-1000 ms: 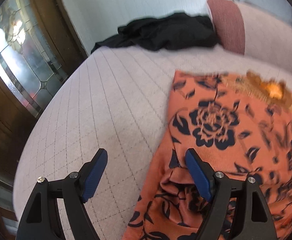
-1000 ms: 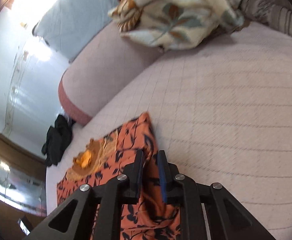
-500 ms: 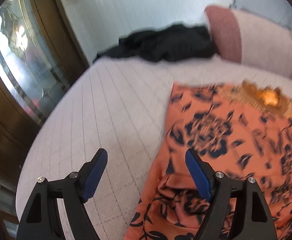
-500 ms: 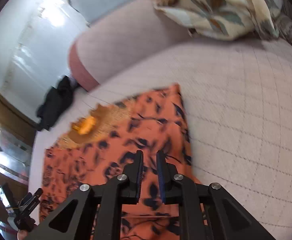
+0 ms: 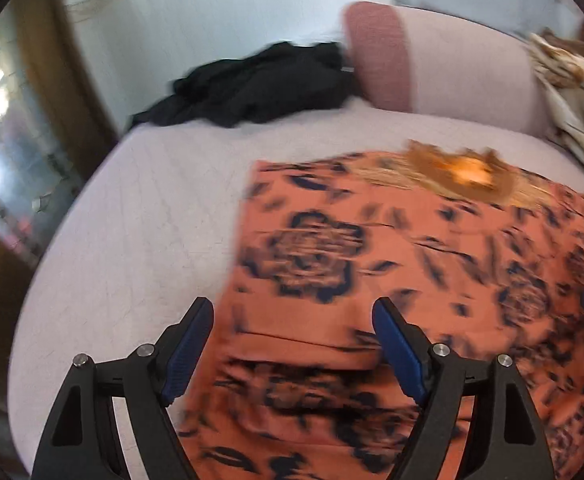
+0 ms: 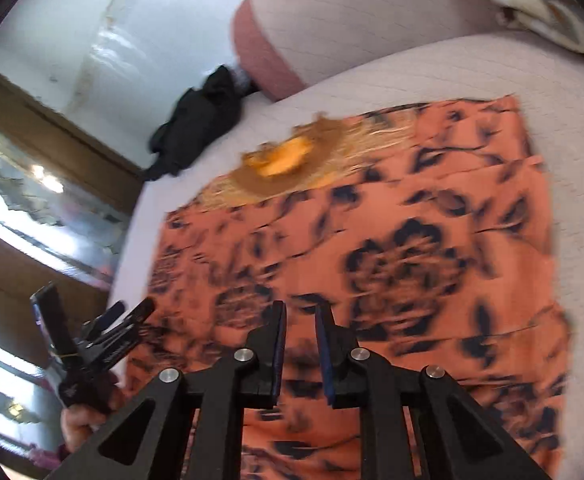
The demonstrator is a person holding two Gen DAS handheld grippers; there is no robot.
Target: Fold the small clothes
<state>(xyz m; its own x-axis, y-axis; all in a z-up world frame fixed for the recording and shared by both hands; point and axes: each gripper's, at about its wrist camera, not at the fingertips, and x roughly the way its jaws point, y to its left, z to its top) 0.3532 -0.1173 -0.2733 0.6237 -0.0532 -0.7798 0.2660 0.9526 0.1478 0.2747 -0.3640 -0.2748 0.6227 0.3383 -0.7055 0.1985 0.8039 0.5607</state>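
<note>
An orange garment with dark blue flowers (image 5: 392, 264) lies spread flat on the pale quilted bed (image 5: 152, 208), with a gold embroidered neckline (image 5: 464, 172) at its far edge. It also shows in the right wrist view (image 6: 392, 240). My left gripper (image 5: 292, 344) is open and empty above the garment's near left edge. My right gripper (image 6: 300, 340) hovers over the garment's near middle; its jaws stand a narrow gap apart with nothing between them. The left gripper also shows in the right wrist view (image 6: 112, 328), at the garment's left edge.
A black garment (image 5: 260, 84) lies heaped at the bed's far left corner. A pink bolster (image 5: 432, 68) lies along the far side. A patterned blanket (image 5: 572, 92) is heaped at the far right. A wooden door with glass (image 5: 12, 160) stands to the left.
My right gripper has let go of the garment's corner, and the cloth now lies spread flat. It has swung left over the garment. My left gripper has shifted right, over the garment's edge.
</note>
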